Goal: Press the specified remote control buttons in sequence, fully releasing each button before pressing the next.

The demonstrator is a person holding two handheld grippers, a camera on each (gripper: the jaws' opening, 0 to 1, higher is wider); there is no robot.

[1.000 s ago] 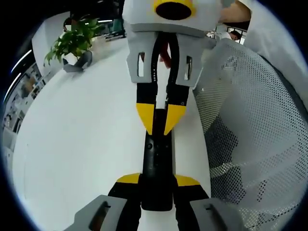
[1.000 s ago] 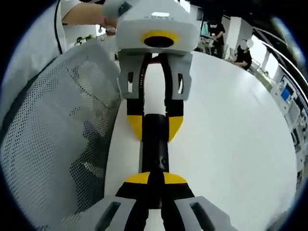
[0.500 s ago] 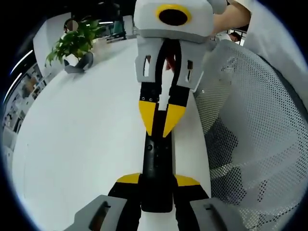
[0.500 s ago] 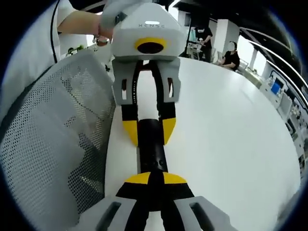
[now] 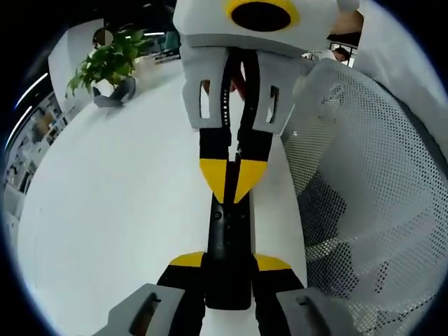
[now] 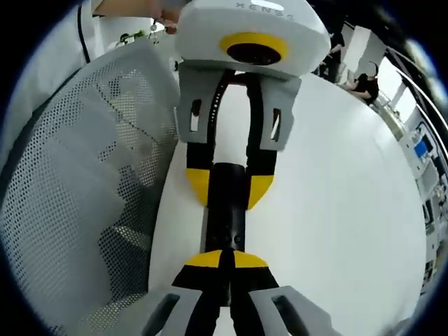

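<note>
A slim black remote (image 5: 227, 234) lies lengthwise over the white table (image 5: 119, 203). My left gripper (image 5: 229, 266) is shut on its near end, with the yellow pads on either side. From the top of the left gripper view my right gripper (image 5: 234, 187) reaches in, jaws together, its yellow tips touching the remote's upper face. In the right gripper view, my right gripper (image 6: 222, 260) stands shut, tips on the remote (image 6: 225, 220). Beyond it, the left gripper (image 6: 229, 186) clamps the remote's far end.
A white mesh chair back (image 5: 364, 175) stands close beside the table edge, and is on the left in the right gripper view (image 6: 77, 175). A potted plant (image 5: 108, 66) sits at the table's far corner. People sit in the background (image 6: 362, 82).
My right gripper drew back a little half a second ago and has come in close again, tips on the remote. The left gripper's hold has stayed the same.
</note>
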